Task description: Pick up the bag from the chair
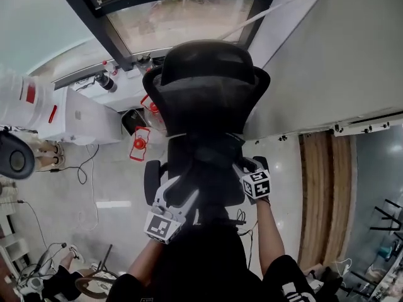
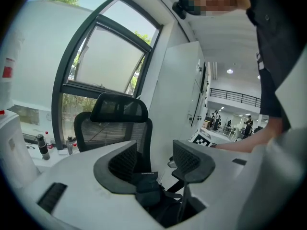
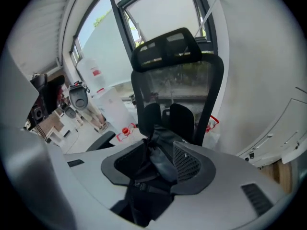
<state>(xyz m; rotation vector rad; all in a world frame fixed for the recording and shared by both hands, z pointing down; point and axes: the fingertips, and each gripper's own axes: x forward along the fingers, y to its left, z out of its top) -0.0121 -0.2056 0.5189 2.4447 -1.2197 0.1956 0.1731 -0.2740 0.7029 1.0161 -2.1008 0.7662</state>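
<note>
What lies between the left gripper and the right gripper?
The black bag on the chair. The head view shows it between the left gripper and right gripper; in both gripper views it sits between open jaws.

Window (image 1: pixel 182 17) with dark frame, top centre. White wall panel (image 1: pixel 327 61) at right, with a wooden floor strip (image 1: pixel 327 194) below it. White surface (image 1: pixel 82 115) at left carries 1 dark bottle (image 1: pixel 106 82); a white jug (image 1: pixel 22 96) with red labels stands beside it. 1 red object (image 1: pixel 140 143) and black cables (image 1: pixel 82 168) lie on the pale floor (image 1: pixel 63 194). Distant people (image 2: pixel 216 119) stand below a railing (image 2: pixel 235 97).
</note>
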